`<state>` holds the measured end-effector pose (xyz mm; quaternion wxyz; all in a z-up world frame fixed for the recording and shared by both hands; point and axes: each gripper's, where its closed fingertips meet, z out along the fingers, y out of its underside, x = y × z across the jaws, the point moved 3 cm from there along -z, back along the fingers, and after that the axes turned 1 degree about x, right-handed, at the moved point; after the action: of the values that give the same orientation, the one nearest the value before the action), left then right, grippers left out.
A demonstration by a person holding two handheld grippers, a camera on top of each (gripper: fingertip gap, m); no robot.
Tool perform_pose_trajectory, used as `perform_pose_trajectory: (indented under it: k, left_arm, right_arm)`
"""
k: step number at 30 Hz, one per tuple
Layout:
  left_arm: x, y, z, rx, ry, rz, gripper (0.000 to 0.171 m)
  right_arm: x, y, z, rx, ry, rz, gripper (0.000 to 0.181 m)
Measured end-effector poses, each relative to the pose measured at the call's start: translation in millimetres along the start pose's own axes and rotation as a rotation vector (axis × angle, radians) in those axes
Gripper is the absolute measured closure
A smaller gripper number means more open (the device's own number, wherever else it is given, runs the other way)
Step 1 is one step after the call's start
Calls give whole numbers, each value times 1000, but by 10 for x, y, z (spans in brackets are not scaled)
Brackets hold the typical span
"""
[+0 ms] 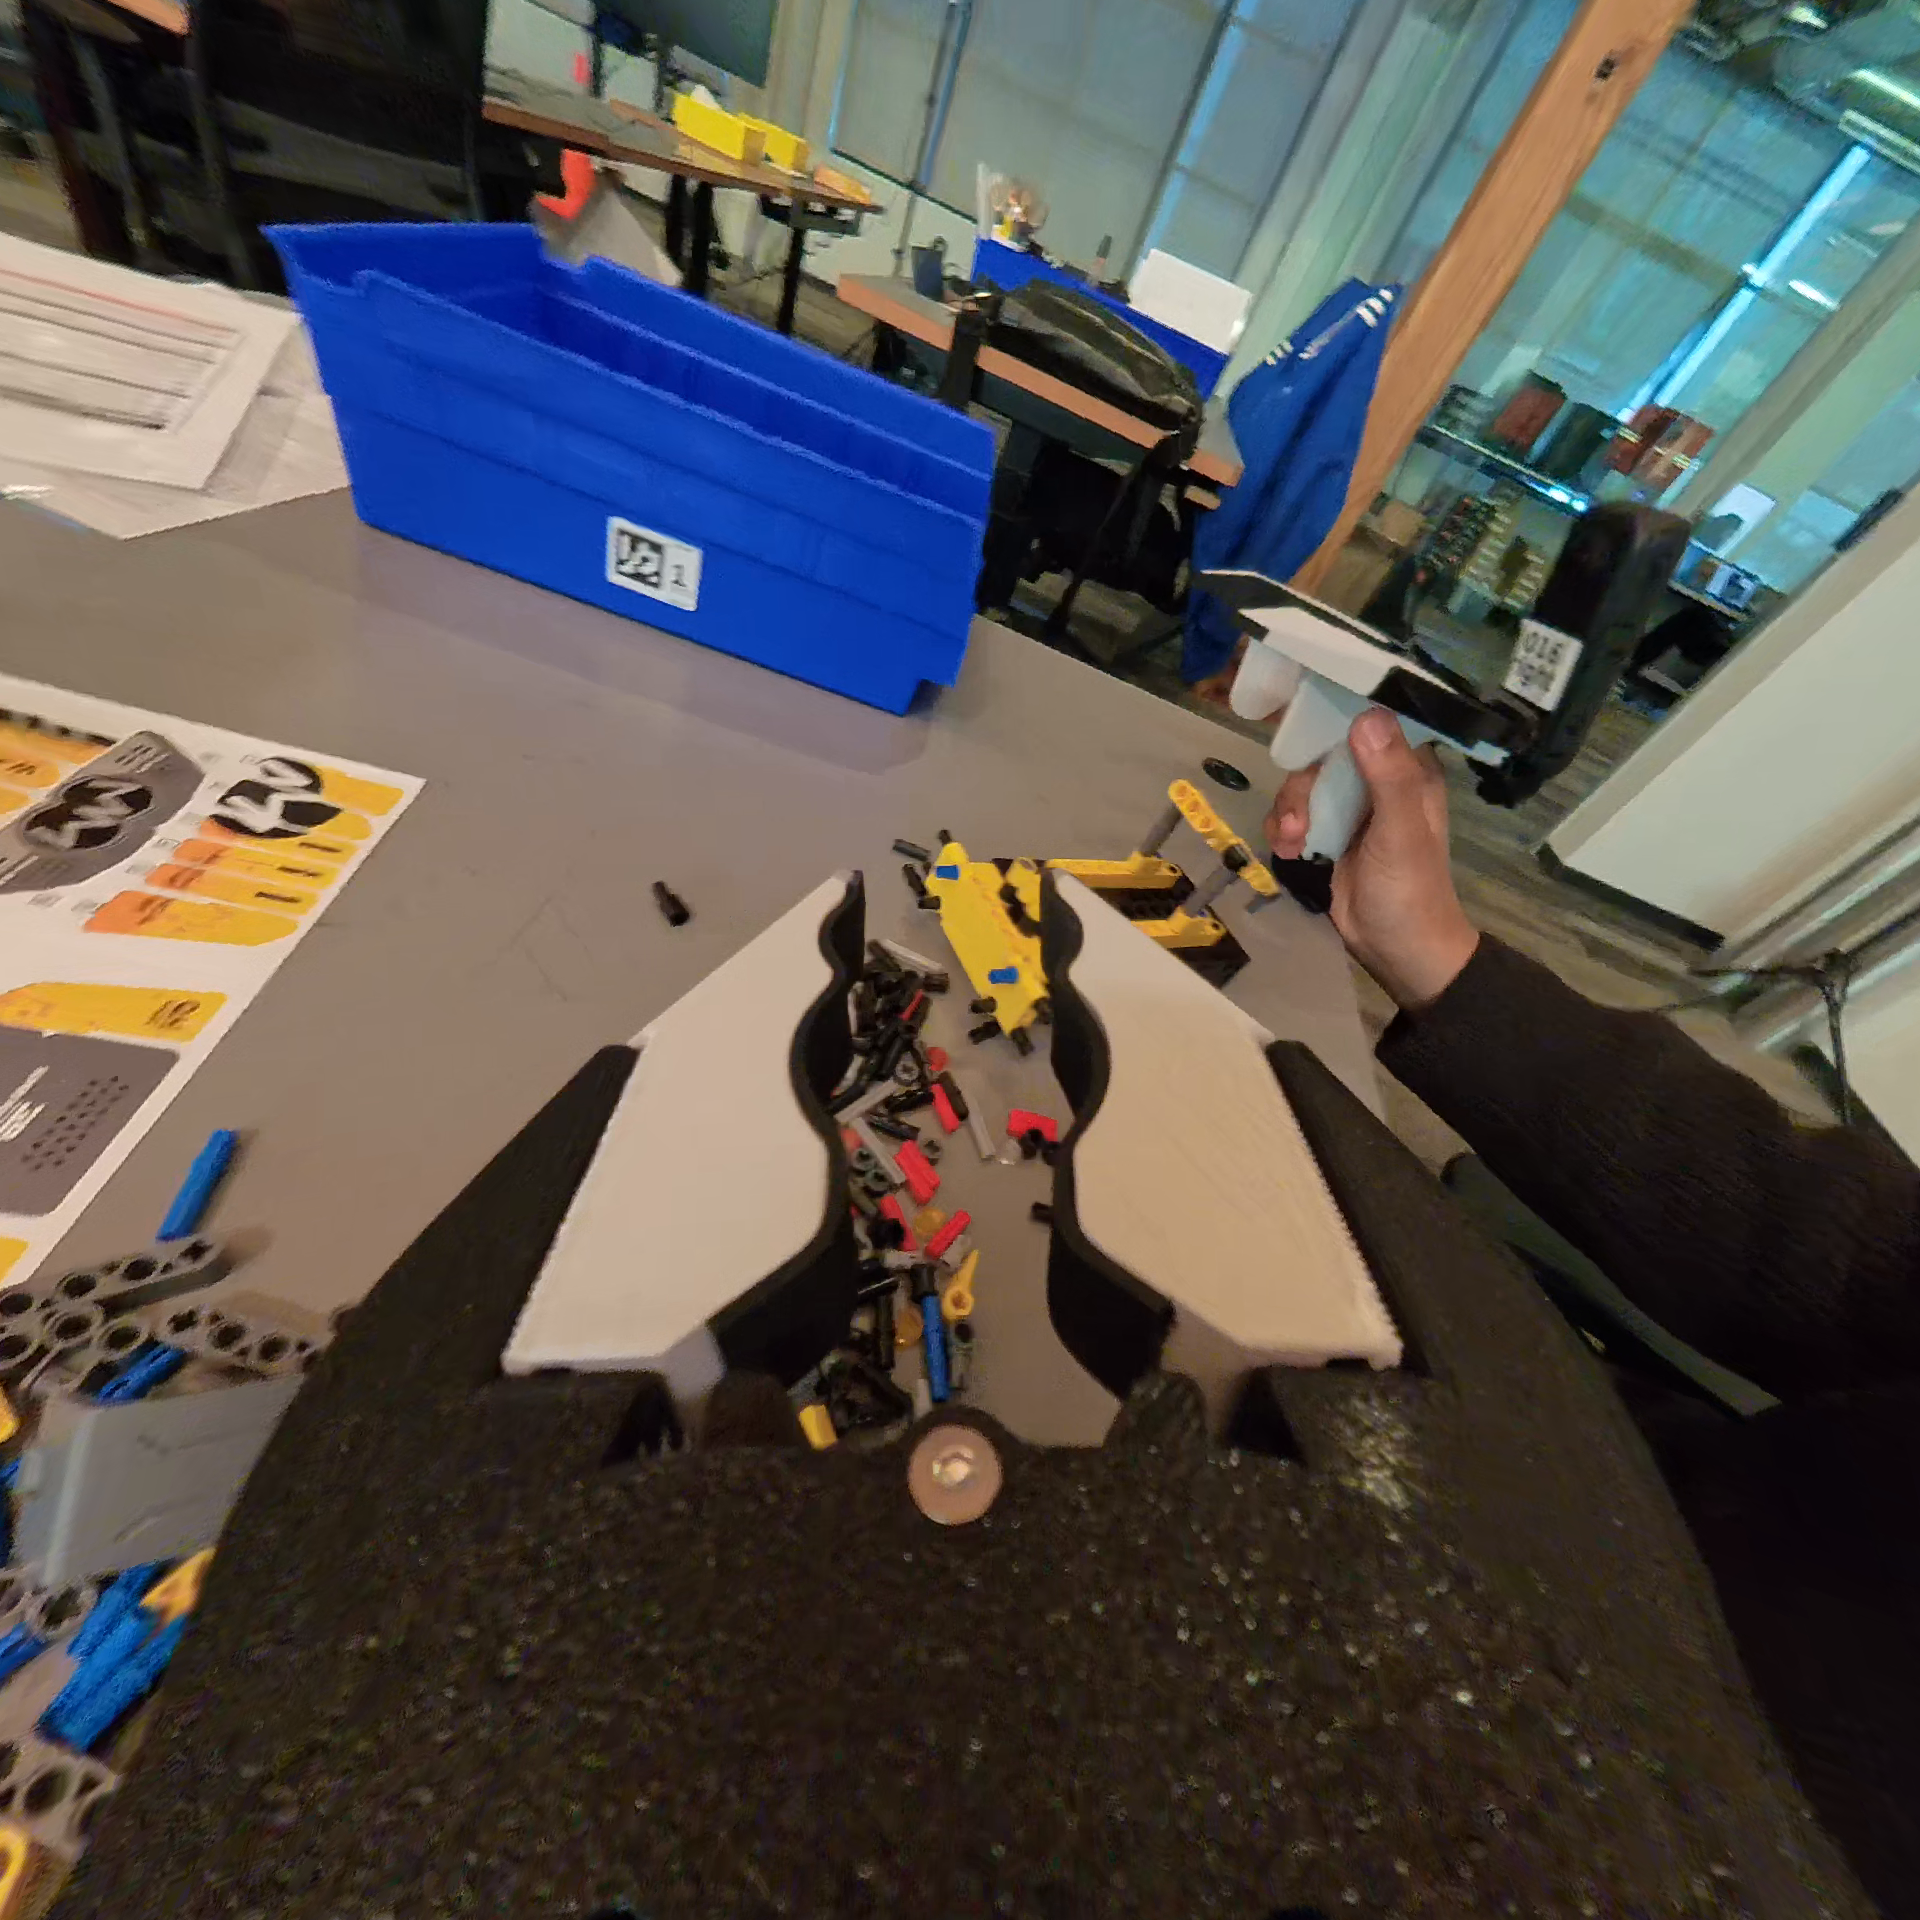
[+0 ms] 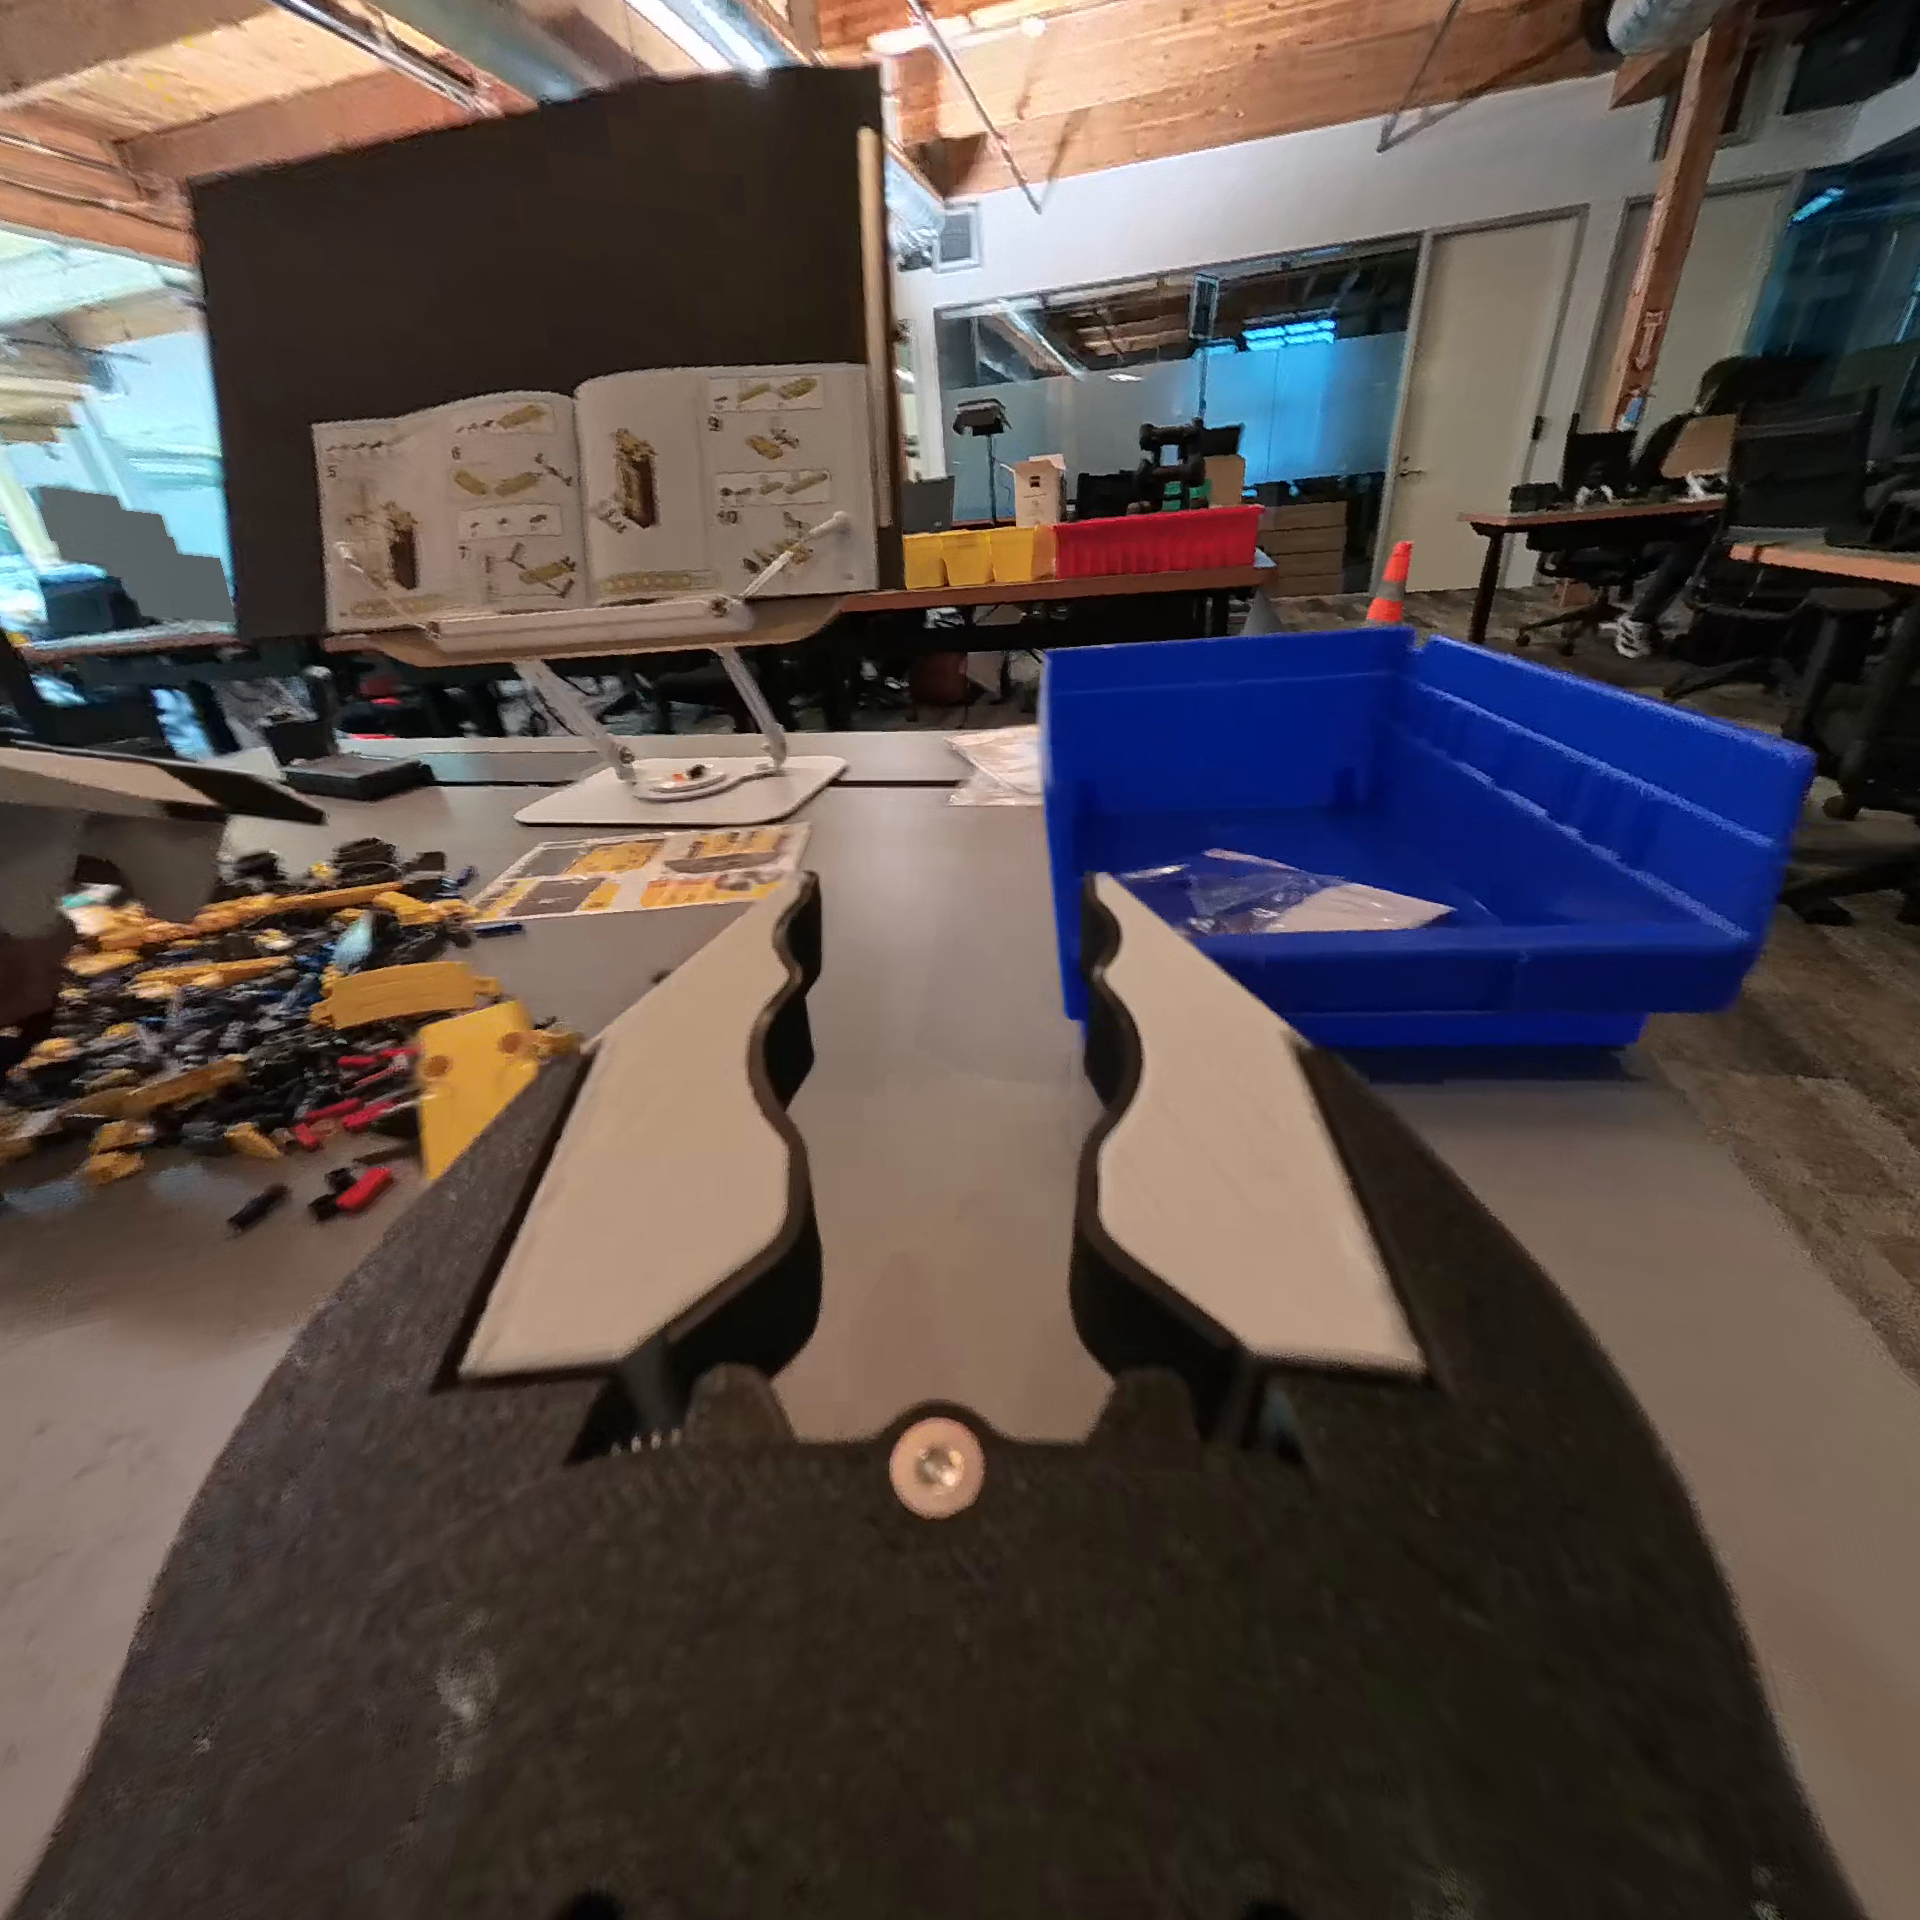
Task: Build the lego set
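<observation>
My left gripper (image 1: pixel 954 899) is open and empty, hovering over a scatter of small black, red and grey pins (image 1: pixel 909 1132) on the grey table (image 1: pixel 499 831). A yellow and black brick assembly (image 1: pixel 1049 920) lies just beyond its fingertips. A hand holds the other gripper (image 1: pixel 1340 717) at the right of that assembly. My right gripper (image 2: pixel 948 899) is open and empty above bare table (image 2: pixel 935 1039). A pile of yellow, black and red bricks (image 2: pixel 239 1008) lies to its left, and a blue bin (image 2: pixel 1403 831) to its right.
The blue bin (image 1: pixel 644 457) stands at the back in the left wrist view, with papers (image 1: pixel 125 364) and a sticker sheet (image 1: pixel 156 914) at the left. An open instruction booklet (image 2: pixel 592 499) rests on a stand (image 2: pixel 686 779). Plastic bags (image 2: pixel 1299 899) lie in the bin. The table edge is on the right. Some 25 centimetres of space lies between my two pairs of fingers.
</observation>
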<state>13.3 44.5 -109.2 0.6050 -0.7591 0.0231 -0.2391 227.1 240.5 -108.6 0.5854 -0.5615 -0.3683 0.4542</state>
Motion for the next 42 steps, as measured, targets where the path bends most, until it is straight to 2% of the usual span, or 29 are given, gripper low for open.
perform_pose_trajectory:
  k: [2, 5, 7, 9, 12, 18, 22, 25, 29, 35, 40, 42]
  left_arm:
    - [84, 34, 38, -27, 30, 38, 139]
    - [187, 148, 133, -104, 26, 128, 139]
    - [303, 204, 245, -142, 21, 186, 139]
    - [475, 267, 414, -201, 55, 232, 138]
    - [617, 326, 702, -290, 44, 288, 138]
    - [406, 278, 1158, -369, -55, 228, 132]
    - [246, 477, 1331, -506, -93, 259, 134]
    - [325, 527, 1336, -479, -61, 249, 150]
    - [326, 532, 1322, -467, -100, 313, 150]
    - [323, 535, 1316, -446, -95, 303, 150]
    - [324, 535, 1318, -438, -102, 311, 150]
    - [321, 534, 1316, -434, -109, 317, 150]
  right_arm:
    - [-113, -30, -87, 30, -41, 78, 132]
    - [-361, 48, -307, -21, -119, 184, 136]
    - [-507, 197, -469, -118, -165, 183, 149]
    - [-653, 372, -600, -256, -231, 175, 150]
    - [-743, 580, -682, -411, -231, 90, 150]
    - [-740, 635, -572, -475, -155, -28, 178]
    - [-763, 750, -504, -548, -150, -64, 180]
    - [-834, 819, -465, -575, -171, -58, 180]
    - [-845, 833, -430, -578, -161, -52, 181]
    - [-824, 843, -492, -605, -145, -29, 181]
    - [-866, 666, -525, -490, -166, 19, 181]
    - [-846, 689, -505, -506, -154, 16, 181]
